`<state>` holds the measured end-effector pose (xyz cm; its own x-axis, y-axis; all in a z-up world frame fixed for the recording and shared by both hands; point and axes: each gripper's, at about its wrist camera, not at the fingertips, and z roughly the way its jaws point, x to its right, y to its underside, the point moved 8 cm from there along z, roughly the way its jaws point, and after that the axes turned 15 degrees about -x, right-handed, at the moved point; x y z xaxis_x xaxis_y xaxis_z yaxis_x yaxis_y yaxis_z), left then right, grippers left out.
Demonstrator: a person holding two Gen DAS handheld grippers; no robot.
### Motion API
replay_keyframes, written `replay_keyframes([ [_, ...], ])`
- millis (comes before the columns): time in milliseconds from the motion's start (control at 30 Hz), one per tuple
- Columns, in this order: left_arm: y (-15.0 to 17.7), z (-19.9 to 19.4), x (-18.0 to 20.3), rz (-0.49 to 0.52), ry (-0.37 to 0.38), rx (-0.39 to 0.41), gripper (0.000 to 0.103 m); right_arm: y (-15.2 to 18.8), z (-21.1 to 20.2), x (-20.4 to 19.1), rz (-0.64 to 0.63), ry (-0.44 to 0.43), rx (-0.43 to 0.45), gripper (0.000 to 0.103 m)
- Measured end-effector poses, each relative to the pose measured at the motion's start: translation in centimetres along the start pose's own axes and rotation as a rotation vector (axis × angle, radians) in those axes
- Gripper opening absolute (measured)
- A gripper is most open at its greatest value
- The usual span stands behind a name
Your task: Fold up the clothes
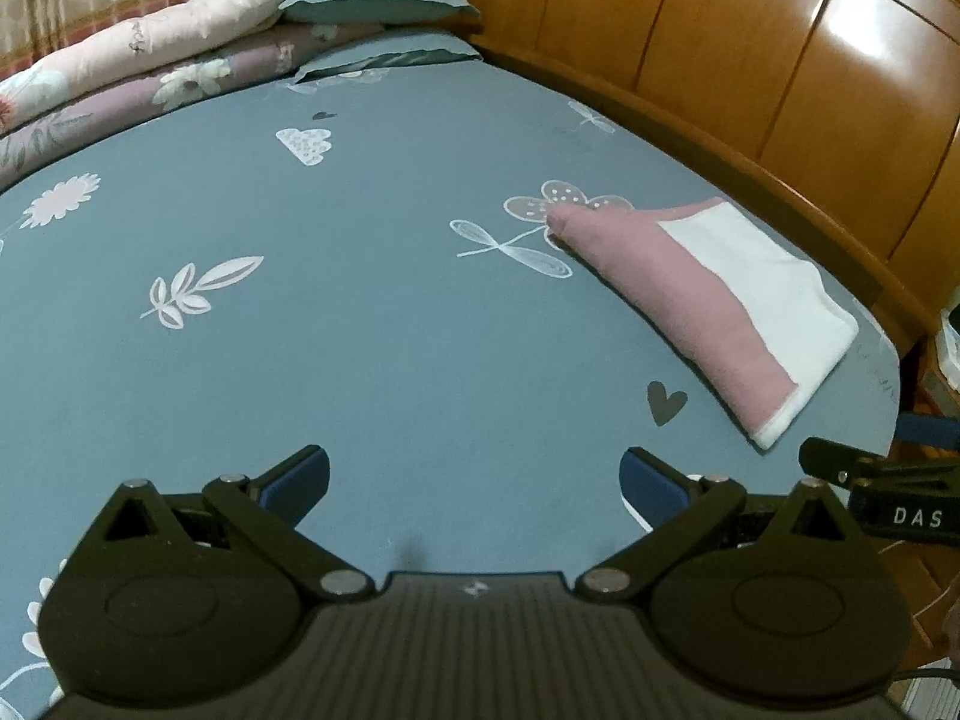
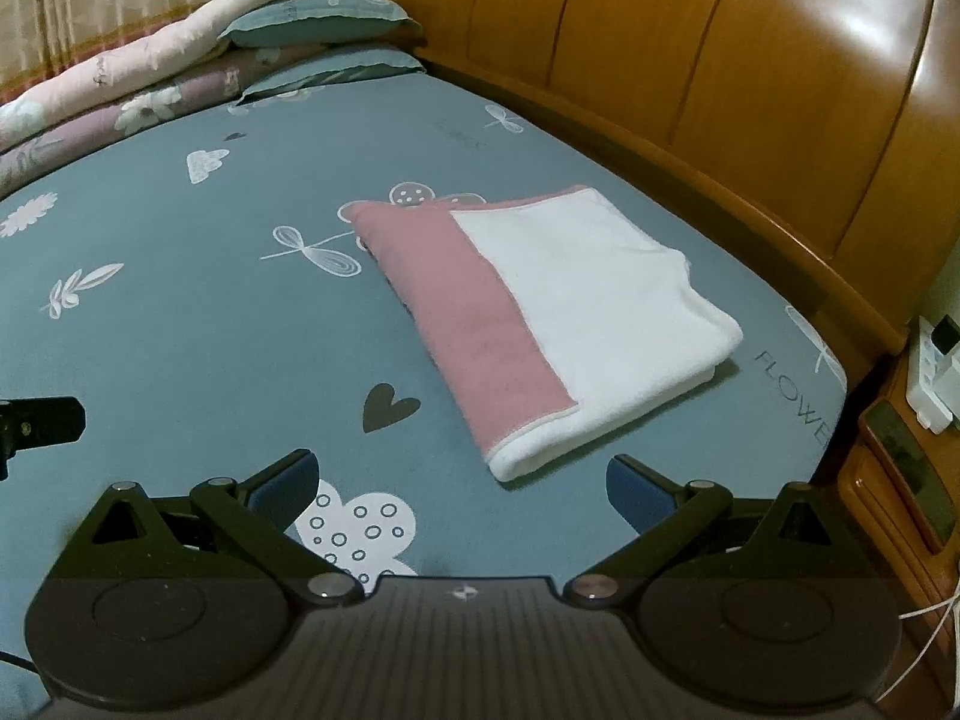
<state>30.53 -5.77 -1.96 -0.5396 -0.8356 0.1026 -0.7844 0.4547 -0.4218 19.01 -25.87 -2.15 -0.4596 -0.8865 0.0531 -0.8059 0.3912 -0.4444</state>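
The left hand-held gripper was at the bottom of the left wrist frame, with its two blue-padded fingers spread wide apart and nothing between them. Under it there was only the blue-grey bed sheet with white flowers, leaves and dark hearts printed on it.

The right hand-held gripper was at the bottom of the right wrist frame. Its jaws were also wide open and held nothing. Its right finger was just beside the near corner of the folded cloth, but I cannot tell whether it touched it.

The folded cloth lay flat on the sheet, in the centre and right of the right wrist frame. It was a neat rectangle, with a pink band along its left side and a white panel on its right side. In the left wrist view the same cloth appeared in the right part of the frame, well apart from the left fingers. At the right edge of that view, part of the right hand-held gripper was visible.

A wooden headboard filled the upper right of both frames. In the upper left there were stacked pillows and rolled quilts in pink and purple. At the right edge of the right wrist frame stood a wooden nightstand.
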Motion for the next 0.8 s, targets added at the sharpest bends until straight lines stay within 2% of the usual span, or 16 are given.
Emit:
replay_keyframes([
  [367, -0.2, 0.6, 0.3, -0.026, -0.04, -0.021, 0.102, -1.4, 1.5, 0.2, -0.02, -0.037, -0.007, 0.103],
  [800, -0.2, 1.4, -0.2, -0.07, -0.063, -0.052, 0.102, -1.2, 3.6, -0.1, -0.065, -0.071, -0.066, 0.103],
])
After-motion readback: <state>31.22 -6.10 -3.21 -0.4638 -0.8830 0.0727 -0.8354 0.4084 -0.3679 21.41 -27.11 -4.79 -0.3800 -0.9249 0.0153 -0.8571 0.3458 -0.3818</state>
